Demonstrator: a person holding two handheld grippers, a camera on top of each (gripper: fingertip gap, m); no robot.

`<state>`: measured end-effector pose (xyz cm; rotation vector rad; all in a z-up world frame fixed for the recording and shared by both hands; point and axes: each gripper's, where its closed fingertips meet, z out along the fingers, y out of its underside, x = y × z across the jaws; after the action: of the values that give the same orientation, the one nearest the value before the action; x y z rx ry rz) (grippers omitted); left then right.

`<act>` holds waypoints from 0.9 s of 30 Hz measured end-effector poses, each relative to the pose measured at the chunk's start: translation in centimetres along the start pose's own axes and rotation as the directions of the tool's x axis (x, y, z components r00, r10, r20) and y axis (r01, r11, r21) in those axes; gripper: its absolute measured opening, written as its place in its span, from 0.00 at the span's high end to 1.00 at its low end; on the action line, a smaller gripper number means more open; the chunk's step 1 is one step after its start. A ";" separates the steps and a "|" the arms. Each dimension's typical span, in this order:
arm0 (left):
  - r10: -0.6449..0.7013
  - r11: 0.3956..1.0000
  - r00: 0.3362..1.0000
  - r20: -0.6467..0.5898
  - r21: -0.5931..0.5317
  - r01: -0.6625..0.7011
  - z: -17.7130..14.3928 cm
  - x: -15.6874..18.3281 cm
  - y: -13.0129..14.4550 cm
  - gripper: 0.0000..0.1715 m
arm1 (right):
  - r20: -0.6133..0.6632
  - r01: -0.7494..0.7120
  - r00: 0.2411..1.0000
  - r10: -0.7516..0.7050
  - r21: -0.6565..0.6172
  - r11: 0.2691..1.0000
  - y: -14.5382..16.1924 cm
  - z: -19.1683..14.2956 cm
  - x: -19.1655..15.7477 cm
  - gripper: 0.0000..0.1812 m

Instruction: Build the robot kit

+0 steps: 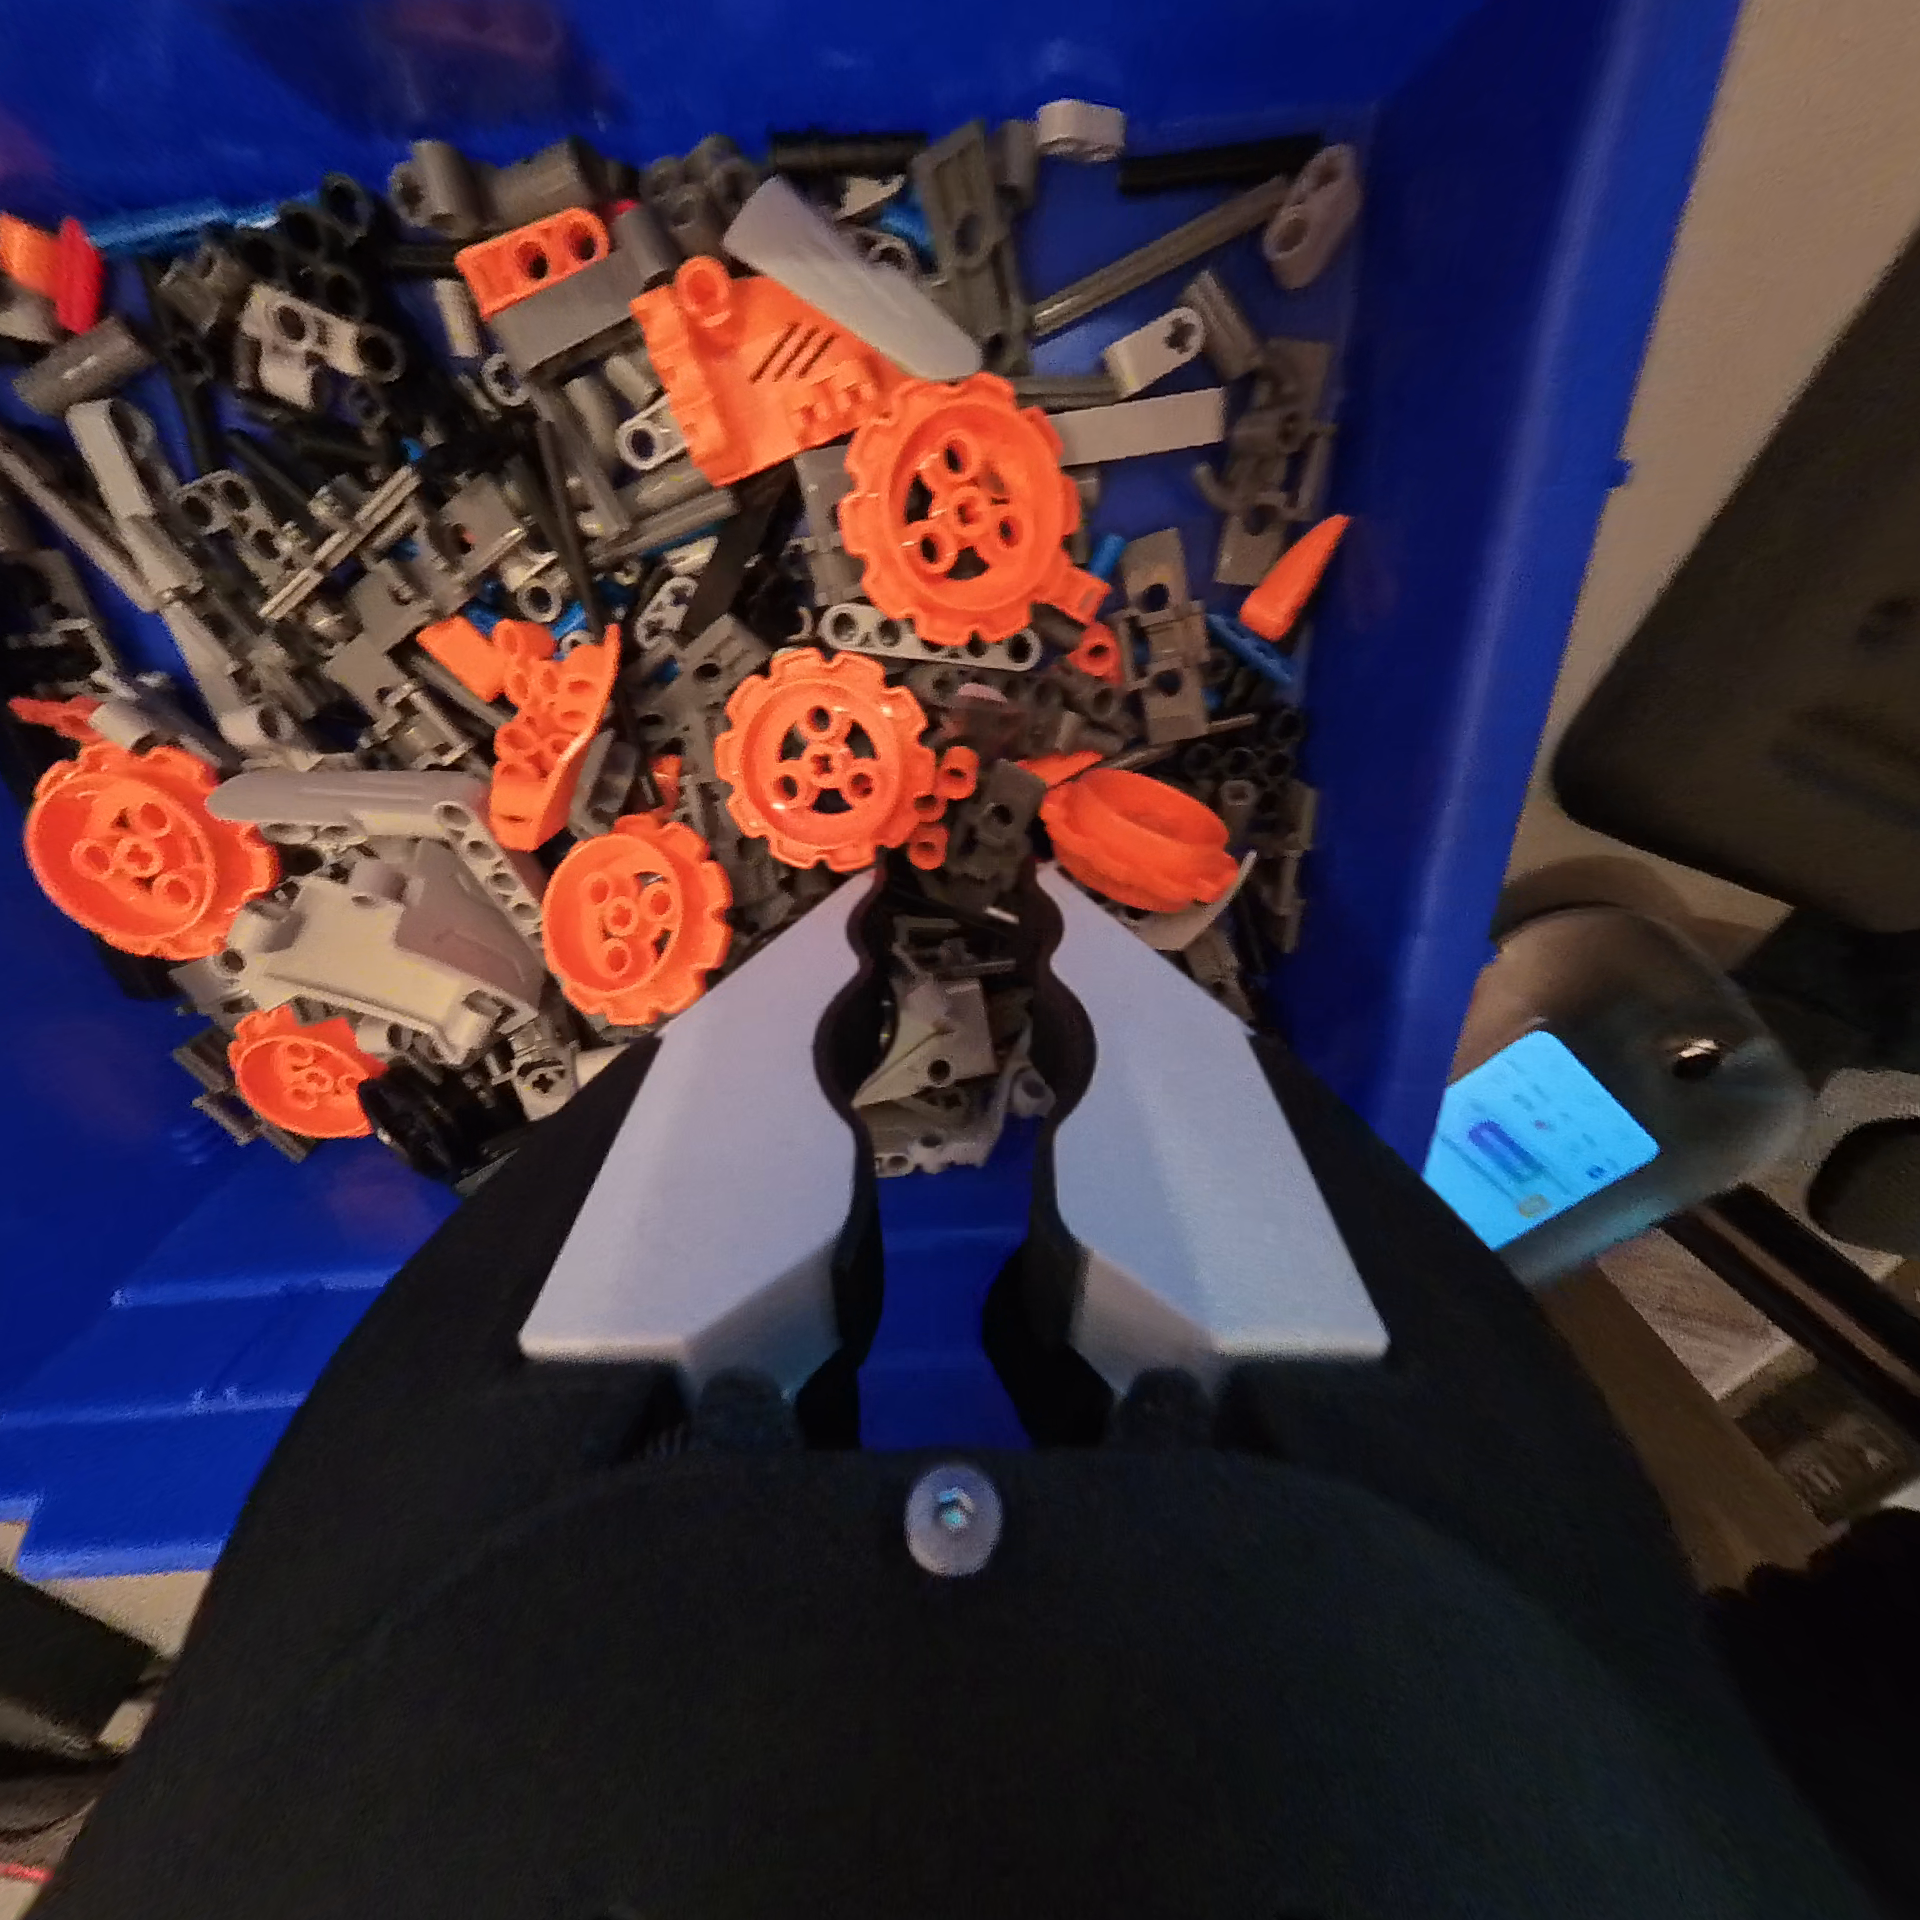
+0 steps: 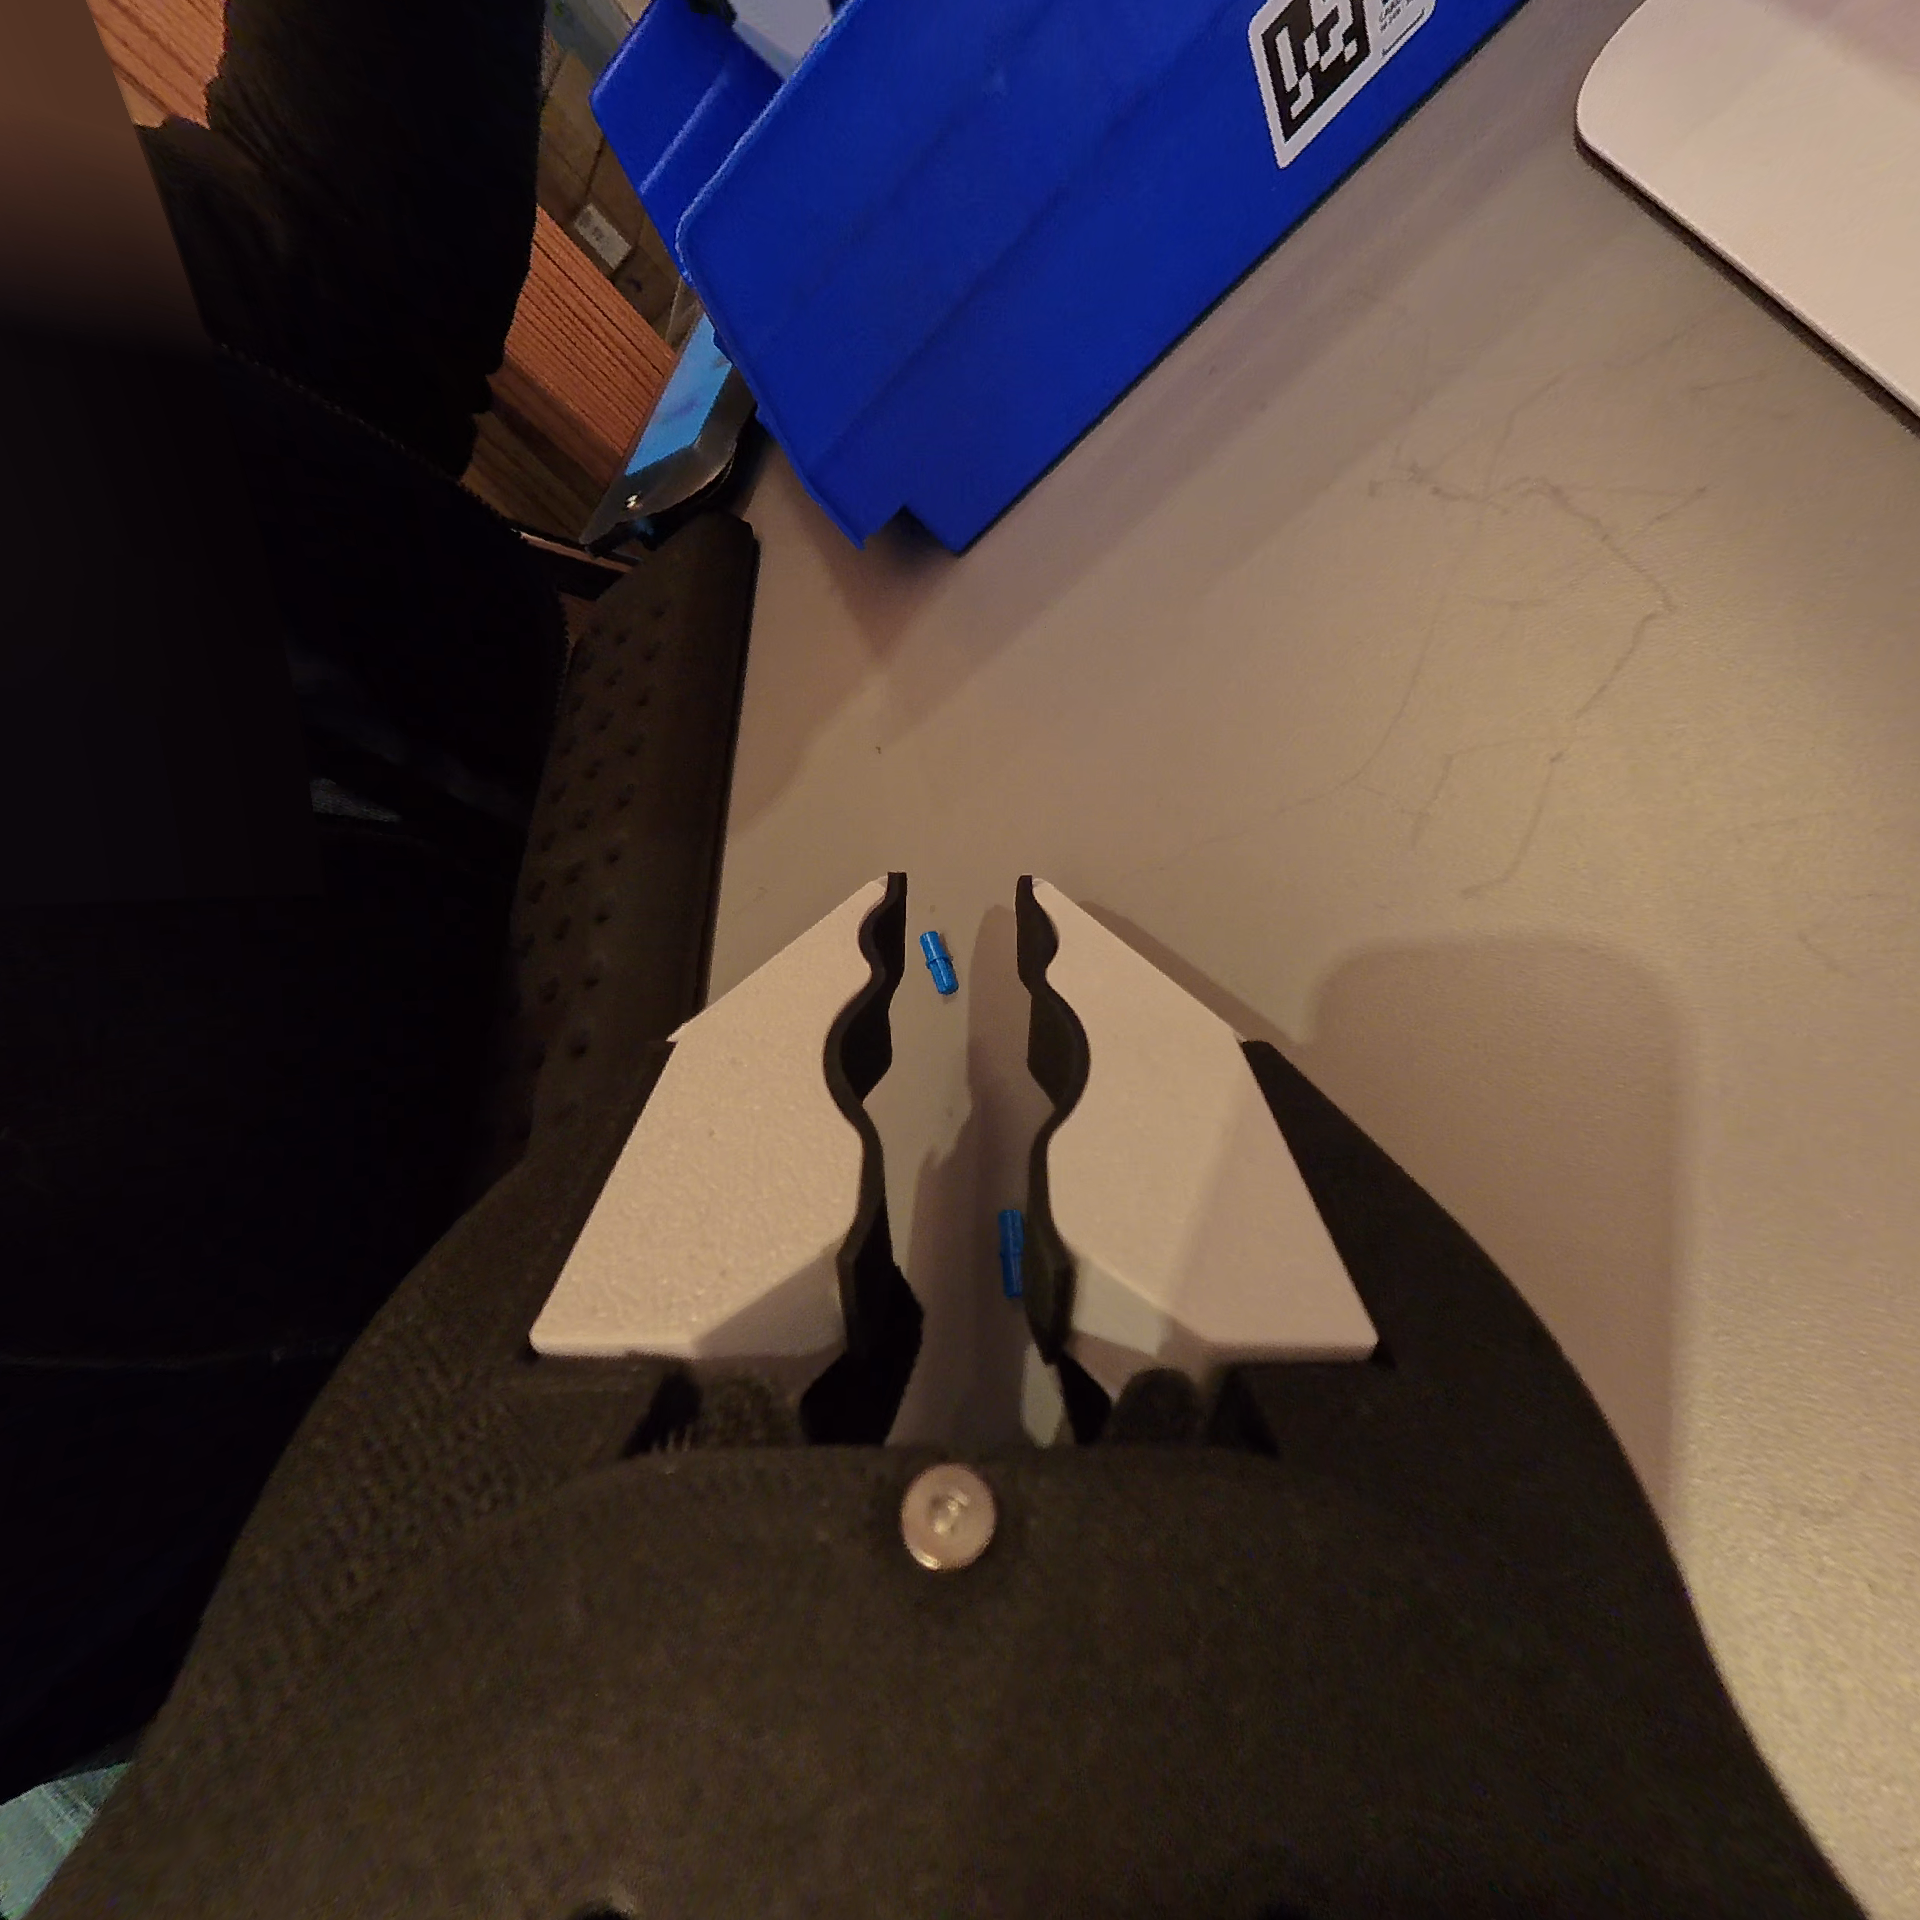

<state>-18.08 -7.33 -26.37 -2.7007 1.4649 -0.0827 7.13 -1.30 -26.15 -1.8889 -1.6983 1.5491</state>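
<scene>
In the left wrist view, my left gripper (image 1: 958, 883) is open and hangs over a blue bin (image 1: 1455, 623) holding a heap of grey, black and orange building parts. Its tips are above dark grey parts, just below an orange gear wheel (image 1: 826, 758) and left of an orange rim (image 1: 1138, 840). It holds nothing. In the right wrist view, my right gripper (image 2: 958, 883) is open above a beige table (image 2: 1351, 675). A small blue pin (image 2: 938, 963) lies on the table between its fingertips. A second blue pin (image 2: 1009, 1253) lies farther back, by the right finger.
More orange gear wheels (image 1: 961, 507) lie across the heap. A lit screen (image 1: 1538, 1138) and dark equipment stand right of the bin. In the right wrist view, blue bins (image 2: 987, 270) stand ahead, a white board (image 2: 1766, 156) lies at top right, and a dark perforated chair (image 2: 623, 831) borders the table's left edge. The grippers' ends are close to 25 cm from one another. About 15 cm separates my left fingertips from the lit screen (image 1: 1538, 1138). It turns up in the right wrist view (image 2: 669, 433) as well.
</scene>
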 end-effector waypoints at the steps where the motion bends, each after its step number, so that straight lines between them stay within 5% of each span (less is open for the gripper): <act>1: 0.012 1.000 1.000 -0.019 -0.011 -0.012 0.1 0.5 0.1 0.86 | 0.000 0.000 1.000 0.000 0.000 1.000 0.0 0.0 0.0 0.90; 18: 0.028 0.998 0.982 -0.188 -0.053 -0.039 0.0 4.6 1.1 0.68 | 0.001 0.001 1.000 -0.001 -0.002 1.000 0.0 0.0 0.0 0.90; 27: 0.004 0.995 0.990 -0.143 -0.094 -0.018 1.6 4.0 0.8 0.80 | 0.001 0.001 1.000 -0.001 -0.002 1.000 0.0 0.0 -0.1 0.90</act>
<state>-16.47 -11.05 -28.01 -2.8153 1.5594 -0.2159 7.14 -1.38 -26.17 -1.8882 -1.7020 1.5487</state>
